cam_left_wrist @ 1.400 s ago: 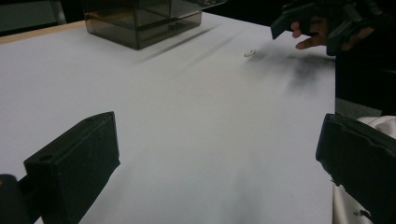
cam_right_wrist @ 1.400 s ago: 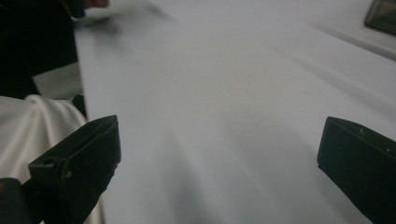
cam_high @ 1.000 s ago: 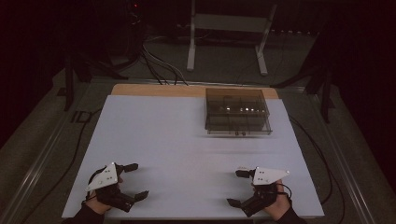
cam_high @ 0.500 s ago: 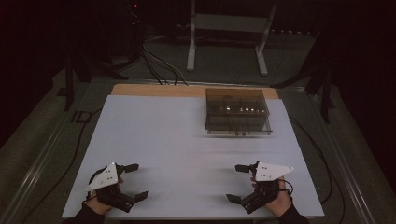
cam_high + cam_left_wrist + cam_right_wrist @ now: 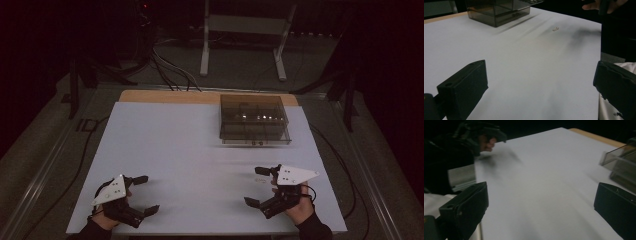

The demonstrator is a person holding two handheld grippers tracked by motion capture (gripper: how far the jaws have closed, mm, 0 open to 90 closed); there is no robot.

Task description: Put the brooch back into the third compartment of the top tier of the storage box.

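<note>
Right, both tongs are spread wide and grip nothing. The right tongs hover low over the near right part of the table, jaws pointing inward across the table, grey plate on top. The left tongs sit at the near left corner, also released, well apart from anything.

The thing to go for is the small clear piece lying flat on the white sheet, just between the right jaws in the high view. From the left gripper view we see it as a tiny pale sliver out in the open, nothing touching it. Too small to tell what it is.

We judge the step as a pick with the right tongs. How we'd do it well:
- centre the jaws either side of the piece before dropping, since it is small and pale against the sheet
- come down until the tips almost graze the sheet, or the jaws will close over it
- close slowly; a piece this light will likely skid or flip if one jaw hits first

The smoked compartment box sits at the far right, well apart, probably the destination. Left tongs can stay parked.
</note>
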